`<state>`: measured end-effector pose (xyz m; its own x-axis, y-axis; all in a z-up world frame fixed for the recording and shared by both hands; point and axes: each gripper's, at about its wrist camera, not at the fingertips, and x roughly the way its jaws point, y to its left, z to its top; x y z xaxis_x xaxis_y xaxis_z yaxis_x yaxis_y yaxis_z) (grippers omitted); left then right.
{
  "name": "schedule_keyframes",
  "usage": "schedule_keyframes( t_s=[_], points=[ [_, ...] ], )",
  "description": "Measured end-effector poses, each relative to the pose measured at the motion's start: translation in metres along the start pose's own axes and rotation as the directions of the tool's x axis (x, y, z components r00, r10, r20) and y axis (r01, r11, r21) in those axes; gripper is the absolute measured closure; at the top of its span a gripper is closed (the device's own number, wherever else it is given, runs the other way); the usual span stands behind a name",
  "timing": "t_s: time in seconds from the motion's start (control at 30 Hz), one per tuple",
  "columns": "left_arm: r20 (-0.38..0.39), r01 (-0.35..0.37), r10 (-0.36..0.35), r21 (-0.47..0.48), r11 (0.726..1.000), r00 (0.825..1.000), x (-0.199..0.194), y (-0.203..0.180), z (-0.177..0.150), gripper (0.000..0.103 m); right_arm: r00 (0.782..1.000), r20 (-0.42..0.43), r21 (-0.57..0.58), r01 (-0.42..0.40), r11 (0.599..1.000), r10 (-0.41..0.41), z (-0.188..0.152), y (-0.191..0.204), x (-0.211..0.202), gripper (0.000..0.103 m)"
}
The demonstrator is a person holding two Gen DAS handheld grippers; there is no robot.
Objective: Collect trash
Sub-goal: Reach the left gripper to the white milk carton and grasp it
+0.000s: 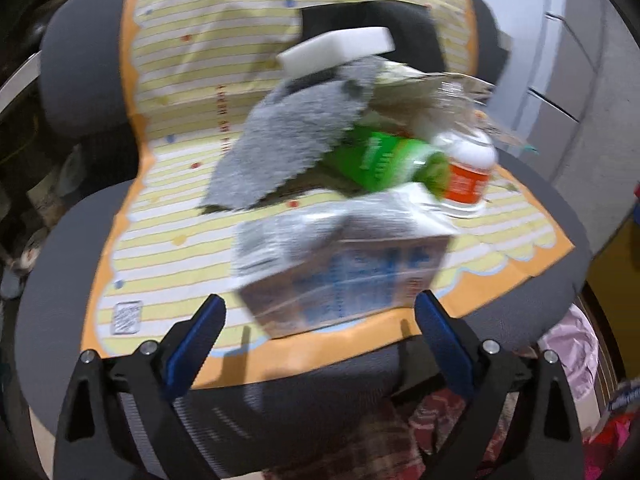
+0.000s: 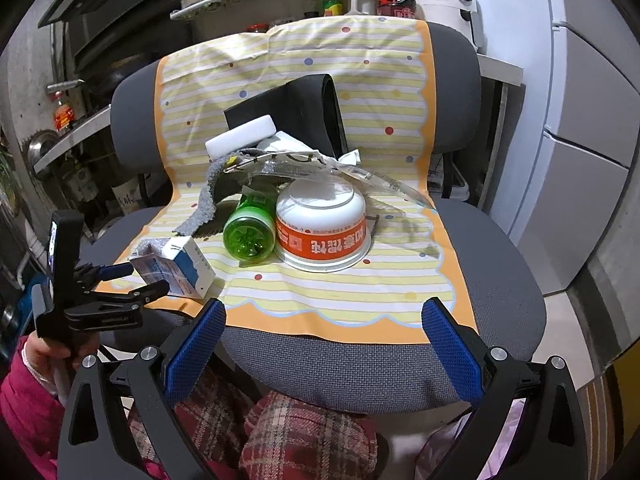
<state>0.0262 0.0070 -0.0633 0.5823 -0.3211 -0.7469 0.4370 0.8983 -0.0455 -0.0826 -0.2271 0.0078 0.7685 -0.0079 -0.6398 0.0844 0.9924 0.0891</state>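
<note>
reaching with spread jaws, left gripper (image 1: 320, 340) faces the carton (image 1: 340, 256) at twelve o'clock; right gripper (image 2: 324, 344), also spread, hangs farther back.

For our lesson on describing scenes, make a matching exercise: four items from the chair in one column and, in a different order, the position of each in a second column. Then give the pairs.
Column 1:
1. carton
2. green bottle
3. bowl
4. white sponge

Column 2:
A. upside down
B. lying on its side
C. on top of the pile, at the back
D. nearest the chair's front edge, by the left tongs

Pairs: 1-D, 2-B, 3-A, 4-C
</note>
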Motion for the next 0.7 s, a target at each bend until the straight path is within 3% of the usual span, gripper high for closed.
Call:
schedule_keyframes(
  t_s=[0.17,0.33,0.43,0.57,0.7],
  points=[
    [0.0,0.082,-0.082,0.064,0.995,0.997,-0.001,-0.029,-0.002,0.011,1.0,-0.024,0.007,-0.005,1.0,0.006,-0.003,-0.002,0.002,0.006],
    [0.006,0.184,-0.186,0.128,0.975,0.983,-0.006,-0.063,-0.002,0.011,1.0,-0.015,0.008,0.002,1.0,-0.002,-0.007,-0.007,0.002,0.006],
    [0.021,0.156,-0.16,0.144,0.977,0.987,-0.01,-0.07,0.0,0.01,1.0,-0.008,0.015,0.002,1.0,-0.001,-0.008,-0.013,0.001,0.006],
    [0.064,0.065,-0.074,0.131,0.989,0.995,-0.017,-0.053,0.004,0.007,1.0,0.028,0.002,-0.006,1.0,0.006,-0.012,-0.016,-0.003,0.007],
    [0.077,0.067,-0.074,0.092,0.994,0.994,-0.011,-0.029,0.013,0.007,0.999,0.021,0.01,-0.025,1.0,0.025,-0.01,-0.019,0.001,0.009]
  ],
)
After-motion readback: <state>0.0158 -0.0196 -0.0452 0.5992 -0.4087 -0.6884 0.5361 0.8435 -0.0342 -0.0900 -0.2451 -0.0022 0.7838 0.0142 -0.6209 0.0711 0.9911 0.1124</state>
